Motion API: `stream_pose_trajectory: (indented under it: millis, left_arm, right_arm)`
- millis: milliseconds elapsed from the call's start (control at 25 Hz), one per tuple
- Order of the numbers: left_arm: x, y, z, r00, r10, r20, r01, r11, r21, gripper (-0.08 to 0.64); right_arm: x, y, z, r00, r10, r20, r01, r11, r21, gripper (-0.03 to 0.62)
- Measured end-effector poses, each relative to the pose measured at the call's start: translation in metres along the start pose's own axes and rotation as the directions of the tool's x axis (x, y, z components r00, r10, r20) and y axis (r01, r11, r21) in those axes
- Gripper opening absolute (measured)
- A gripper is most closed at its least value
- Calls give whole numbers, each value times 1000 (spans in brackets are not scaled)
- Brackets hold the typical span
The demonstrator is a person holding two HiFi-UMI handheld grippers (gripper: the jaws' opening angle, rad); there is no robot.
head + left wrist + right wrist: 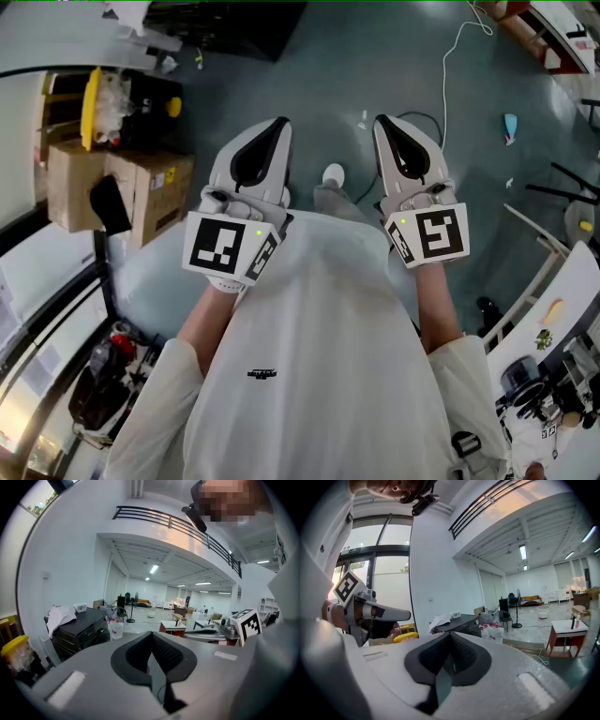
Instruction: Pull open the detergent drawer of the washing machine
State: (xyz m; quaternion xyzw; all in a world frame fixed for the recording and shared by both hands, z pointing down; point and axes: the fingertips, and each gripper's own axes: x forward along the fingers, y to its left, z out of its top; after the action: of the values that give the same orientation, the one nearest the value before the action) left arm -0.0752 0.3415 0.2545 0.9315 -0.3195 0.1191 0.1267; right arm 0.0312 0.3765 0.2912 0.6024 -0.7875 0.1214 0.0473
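detergent drawer: not to be made out in any of the three views
brown cardboard boxes (131, 192): far left on the grey floor (375, 56), with a yellow plastic piece (91, 108) above them (what it belongs to is unclear)
left gripper (278, 131): white shell, black pads pressed together, nothing between them, held out in front of the person's white shirt (309, 356)
right gripper (382, 127): near the left one, side by side, jaws together too, empty
thin white cable (448, 66): loose on the floor, upper right
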Motion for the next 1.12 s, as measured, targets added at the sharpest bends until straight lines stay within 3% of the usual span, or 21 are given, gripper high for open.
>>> stream_pose_trajectory:
  millis: [160, 400, 600, 680, 800, 1120]
  left_arm:
    - [-25, -7, -6, 1000, -24, 14, 24, 999, 23, 14]
    - [-52, -3, -14, 998, -49, 46, 50, 999, -18, 14]
    - [-58, -14, -14, 996, -59, 67, 60, 998, -25, 14]
    - [-55, -13, -10, 995, -59, 75, 60, 998, -15, 14]
    - [-48, -10, -6, 995, -48, 89, 49, 999, -5, 14]
    - [-20, -22, -2, 996, -25, 82, 25, 1000, -8, 14]
  right_arm:
    - [-14, 25, -8, 999, -37, 10, 37, 999, -19, 3]
    - [-33, 50, -3, 997, -76, 0, 76, 997, -32, 2]
    - [-53, 54, 3, 999, 4, 50, -9, 996, 88, 2]
    - [-54, 55, 3, 999, 44, 24, -45, 999, 21, 2]
    - [-51, 45, 3, 999, 37, 5, -36, 994, -103, 2]
    - [-43, 3, 5, 1000, 6, 23, -3, 996, -90, 3]
